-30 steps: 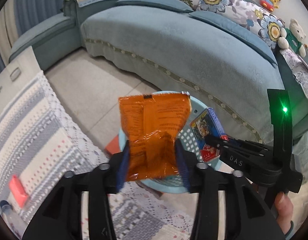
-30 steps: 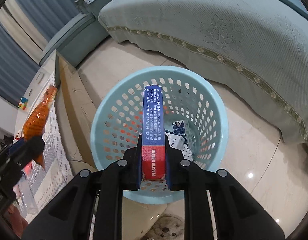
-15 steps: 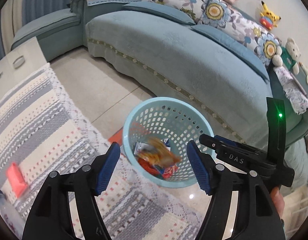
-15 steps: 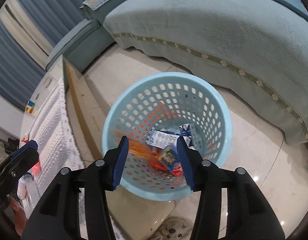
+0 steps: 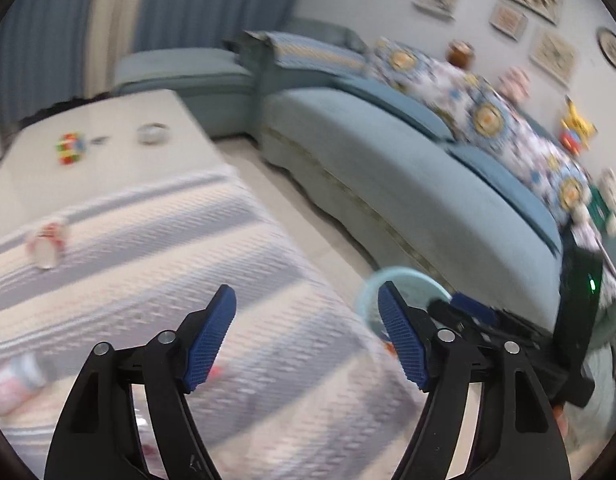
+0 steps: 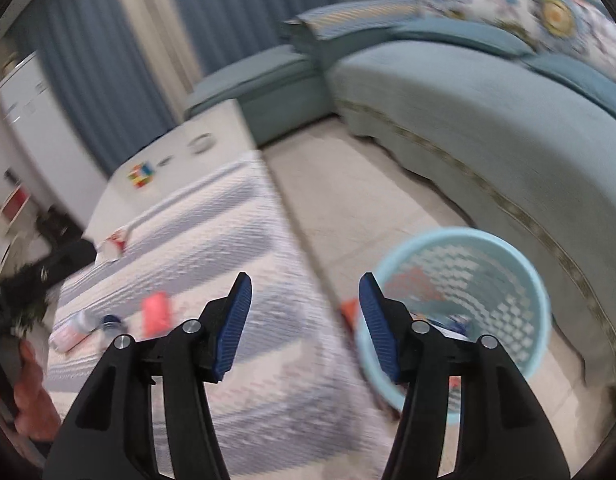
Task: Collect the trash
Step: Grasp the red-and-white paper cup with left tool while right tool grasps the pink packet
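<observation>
While both views smear with blur, your left gripper (image 5: 306, 334) angles down over the striped tablecloth (image 5: 156, 264), and your right gripper (image 6: 304, 322) tilts down likewise across the table's edge.

Item 1, left tongs: jaws have just been opening; they stand wide, blue pads (image 5: 212, 340) apart, nothing between them, touching nothing.

Item 2, right tongs: jaws have just been opening; moderately wide, blue pads (image 6: 234, 326) clear of each other, nothing held.

Item 3, light blue basket (image 6: 519, 280): on the tiled floor at 4 o'clock in the right view, just beside the table's edge and near the teal sofa (image 6: 487, 120). Orange and blue trash lies inside, blurred. In the left view only its rim shows, at 3 o'clock, behind your right pad.

Item 4, trash on the cloth: a tipped paper cup (image 5: 46, 246) at 9 o'clock in the left view; a small plastic bottle (image 5: 18, 376) at 8 o'clock; a pink-red wrapper (image 6: 156, 312) at 8 o'clock in the right view.

Item 5, bare table end (image 5: 120, 152): a puzzle cube (image 5: 70, 148) and a small round dish (image 5: 152, 134) at 10 o'clock, well apart from the trash.

Item 6, room: a floor strip runs between table edge and sofa; the basket stands in it. Your other hand (image 6: 32, 400) shows at 8 o'clock in the right view.
</observation>
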Action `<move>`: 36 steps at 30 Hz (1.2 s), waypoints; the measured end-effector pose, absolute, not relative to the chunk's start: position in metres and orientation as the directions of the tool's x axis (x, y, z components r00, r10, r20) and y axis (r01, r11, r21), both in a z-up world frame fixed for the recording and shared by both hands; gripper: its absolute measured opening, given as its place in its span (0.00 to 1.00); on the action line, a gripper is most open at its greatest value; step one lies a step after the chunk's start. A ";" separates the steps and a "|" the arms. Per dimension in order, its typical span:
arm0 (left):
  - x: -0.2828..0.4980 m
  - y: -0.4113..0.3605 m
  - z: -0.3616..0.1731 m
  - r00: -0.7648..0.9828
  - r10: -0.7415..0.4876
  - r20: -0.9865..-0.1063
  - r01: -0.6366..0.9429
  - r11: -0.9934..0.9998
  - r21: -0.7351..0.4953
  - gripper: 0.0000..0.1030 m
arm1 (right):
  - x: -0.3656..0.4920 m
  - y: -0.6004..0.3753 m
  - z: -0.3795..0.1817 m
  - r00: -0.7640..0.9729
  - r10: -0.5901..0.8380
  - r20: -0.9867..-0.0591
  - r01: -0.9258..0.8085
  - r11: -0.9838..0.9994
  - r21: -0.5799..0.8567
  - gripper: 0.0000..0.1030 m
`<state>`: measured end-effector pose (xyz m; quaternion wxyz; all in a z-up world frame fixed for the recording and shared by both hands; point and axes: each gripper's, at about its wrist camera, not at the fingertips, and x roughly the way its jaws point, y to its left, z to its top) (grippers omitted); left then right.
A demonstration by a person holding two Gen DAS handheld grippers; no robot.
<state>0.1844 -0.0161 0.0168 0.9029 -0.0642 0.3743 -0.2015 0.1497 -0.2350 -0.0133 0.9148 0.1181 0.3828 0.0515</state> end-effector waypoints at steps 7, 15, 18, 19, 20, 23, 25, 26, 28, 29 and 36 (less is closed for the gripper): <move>0.214 0.106 0.029 0.749 -0.209 -0.629 0.059 0.966 -0.251 0.76 | 0.181 -0.133 -0.032 0.663 0.301 -0.685 -0.200 0.954 0.225 0.55; 0.271 0.204 -0.007 0.727 -0.065 -0.683 -0.162 0.951 -0.264 0.76 | 0.201 -0.049 -0.089 0.590 0.328 -0.737 -0.333 0.931 0.148 0.55; 0.308 0.222 -0.030 0.683 -0.048 -0.729 -0.231 0.932 -0.278 0.74 | 0.203 -0.039 -0.102 0.594 0.317 -0.740 -0.348 0.930 0.118 0.55; 0.314 0.224 -0.036 0.675 -0.039 -0.737 -0.247 0.929 -0.275 0.74 | 0.202 -0.039 -0.107 0.592 0.317 -0.741 -0.352 0.929 0.116 0.55; 0.324 0.229 -0.043 0.664 -0.035 -0.747 -0.259 0.926 -0.274 0.74 | 0.203 -0.038 -0.110 0.590 0.312 -0.744 -0.351 0.930 0.112 0.55; 0.351 0.235 -0.071 0.611 -0.056 -0.790 -0.302 0.906 -0.298 0.74 | 0.203 -0.040 -0.112 0.594 0.312 -0.741 -0.350 0.930 0.111 0.55; 0.363 0.237 -0.089 0.579 -0.043 -0.814 -0.341 0.894 -0.290 0.74 | 0.203 -0.038 -0.113 0.599 0.303 -0.741 -0.351 0.931 0.097 0.56; 0.369 0.236 -0.096 0.566 -0.035 -0.823 -0.351 0.894 -0.280 0.74 | 0.201 -0.035 -0.114 0.598 0.298 -0.744 -0.355 0.931 0.088 0.56; 0.376 0.234 -0.105 0.548 -0.023 -0.836 -0.360 0.896 -0.261 0.74 | 0.200 -0.027 -0.116 0.597 0.283 -0.750 -0.370 0.927 0.055 0.56; 0.379 0.234 -0.108 0.540 -0.013 -0.841 -0.371 0.894 -0.252 0.74 | 0.201 -0.024 -0.117 0.592 0.278 -0.756 -0.380 0.924 0.042 0.56; 0.391 0.236 -0.121 0.490 0.019 -0.872 -0.411 0.887 -0.211 0.61 | 0.200 -0.018 -0.122 0.582 0.263 -0.770 -0.397 0.918 0.014 0.56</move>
